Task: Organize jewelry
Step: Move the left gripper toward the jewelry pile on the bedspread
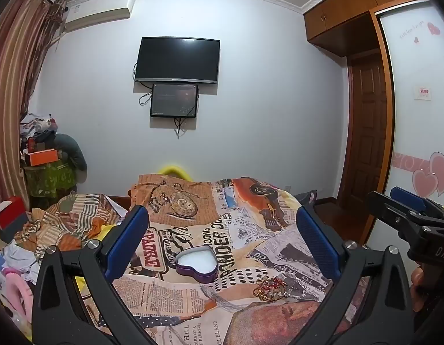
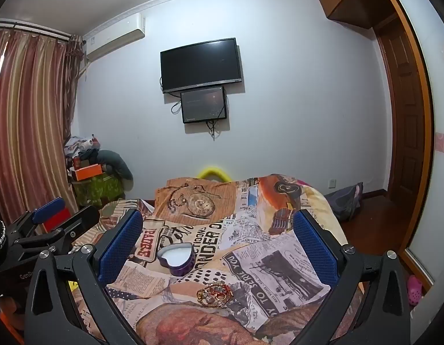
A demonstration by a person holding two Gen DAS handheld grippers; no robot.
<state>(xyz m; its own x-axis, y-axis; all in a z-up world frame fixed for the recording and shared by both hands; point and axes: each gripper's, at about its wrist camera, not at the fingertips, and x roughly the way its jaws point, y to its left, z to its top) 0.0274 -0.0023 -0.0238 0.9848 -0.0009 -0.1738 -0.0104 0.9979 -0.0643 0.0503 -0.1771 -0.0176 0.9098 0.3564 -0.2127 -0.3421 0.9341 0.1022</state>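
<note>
A purple heart-shaped box [image 1: 196,264] with a white lining lies open on the newspaper-print bedspread [image 1: 279,247]; it also shows in the right wrist view [image 2: 177,258]. A tangle of gold and red jewelry [image 1: 268,287] lies on the spread to the box's right and nearer me; in the right wrist view the jewelry [image 2: 214,293] sits just in front of the box. My left gripper [image 1: 222,224] is open and empty, held above the spread behind the box. My right gripper [image 2: 217,227] is open and empty, above the box and jewelry. The right gripper also shows at the right edge of the left wrist view [image 1: 394,204].
Crumpled striped bedding [image 1: 66,224] lies at the spread's left. A cluttered stand with an orange box [image 1: 42,156] is in the far left corner by the curtain. A wall TV [image 1: 177,59] hangs ahead. A wooden door [image 2: 406,120] and wardrobe are at right.
</note>
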